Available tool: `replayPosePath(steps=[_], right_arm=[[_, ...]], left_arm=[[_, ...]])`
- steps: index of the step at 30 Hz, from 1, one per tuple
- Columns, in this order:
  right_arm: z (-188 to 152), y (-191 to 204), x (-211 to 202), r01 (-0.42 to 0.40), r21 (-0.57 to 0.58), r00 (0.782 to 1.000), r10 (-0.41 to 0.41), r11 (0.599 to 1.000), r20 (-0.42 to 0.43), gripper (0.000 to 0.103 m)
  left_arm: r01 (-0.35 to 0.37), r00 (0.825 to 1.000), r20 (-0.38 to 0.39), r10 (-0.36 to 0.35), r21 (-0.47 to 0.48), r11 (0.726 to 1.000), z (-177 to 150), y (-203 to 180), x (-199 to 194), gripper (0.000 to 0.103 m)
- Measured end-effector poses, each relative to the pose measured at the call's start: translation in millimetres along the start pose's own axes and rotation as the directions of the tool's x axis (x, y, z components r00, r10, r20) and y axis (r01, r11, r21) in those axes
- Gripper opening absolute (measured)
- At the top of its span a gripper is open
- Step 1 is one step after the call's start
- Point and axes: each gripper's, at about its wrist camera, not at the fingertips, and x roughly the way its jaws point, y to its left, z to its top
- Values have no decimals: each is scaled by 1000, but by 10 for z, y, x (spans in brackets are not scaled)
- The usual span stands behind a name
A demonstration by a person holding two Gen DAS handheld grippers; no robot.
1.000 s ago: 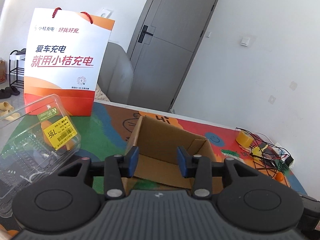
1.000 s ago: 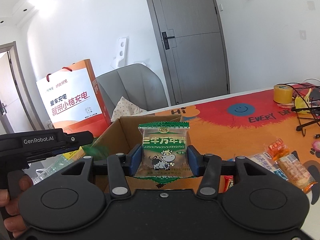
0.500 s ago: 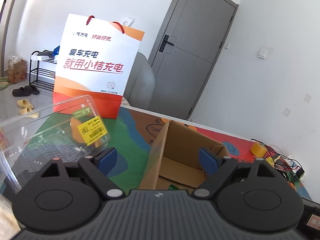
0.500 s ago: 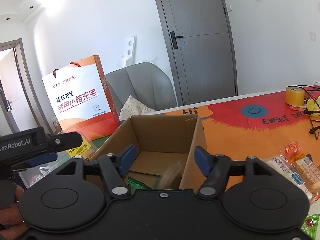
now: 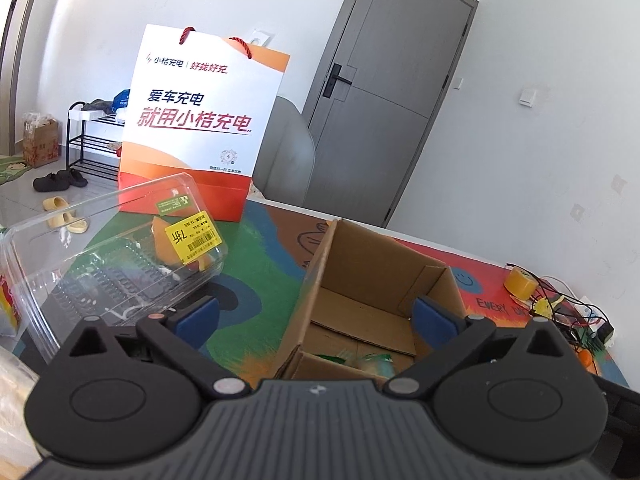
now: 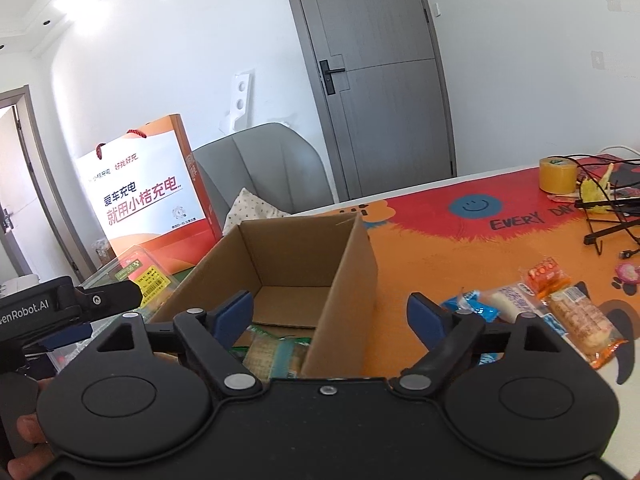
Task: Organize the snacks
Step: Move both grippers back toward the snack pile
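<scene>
- Nearest, the right gripper [image 6: 328,312] hangs with its blue pads spread wide and nothing between them, straddling the near right wall of the cardboard box [image 6: 344,280]; the left gripper [image 5: 316,316] is likewise released and empty, over the box's left wall.
- Just below the pads, inside the box, lie green-edged snack packets [image 6: 276,354]; the left wrist view shows them only as a blur [image 5: 370,360] at the box's near end; the far half of the floor is bare cardboard.
- To the right of the box, on the orange tablecloth [image 6: 440,248], the loose snacks wait: a blue-and-white packet [image 6: 490,300], a clear wrapper of pale biscuits [image 6: 580,320], and a small orange pack [image 6: 546,274] behind them; they touch or overlap.
- These look light, thin and crinkly; the film is probably slick and the biscuits inside brittle; I would pinch a packet across its middle, gently, or by a sealed end seam, not crush the filling; the overlap may drag a neighbour along.
- Left of the box sits a clear plastic clamshell [image 5: 120,256] with a yellow price sticker; whether it belongs in the sorting I cannot tell.
- Farther back stands the orange-and-white paper bag [image 5: 200,128]; beyond it a grey chair [image 6: 272,176] and the grey door [image 6: 376,80]; at the far right a roll of yellow tape [image 6: 557,174] amid cables.
</scene>
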Motion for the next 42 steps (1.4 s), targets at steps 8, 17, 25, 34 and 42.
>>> replayPosePath(steps=[8,17,25,34,42], right_arm=[[-1,-205,-266,50,22,998,-50,999,30,88],[-31,-605,-518,136,96,990,-140,986,36,89],[-129,-891,-684,192,140,980,-197,971,20,89],[-315,-1032,-760,233,142,972,-232,962,-21,89],[-451,-1068,-640,233,128,972,-227,964,-63,89]], left_arm=[[57,998,-13,-56,18,998,-72,-187,-62,102],[125,992,-33,-123,67,990,-168,-479,-104,102],[177,983,-67,-170,113,978,-297,-770,-175,102],[214,975,-106,-198,175,961,-509,-1030,-235,102],[208,974,-132,-183,210,955,-683,-1157,-147,101]])
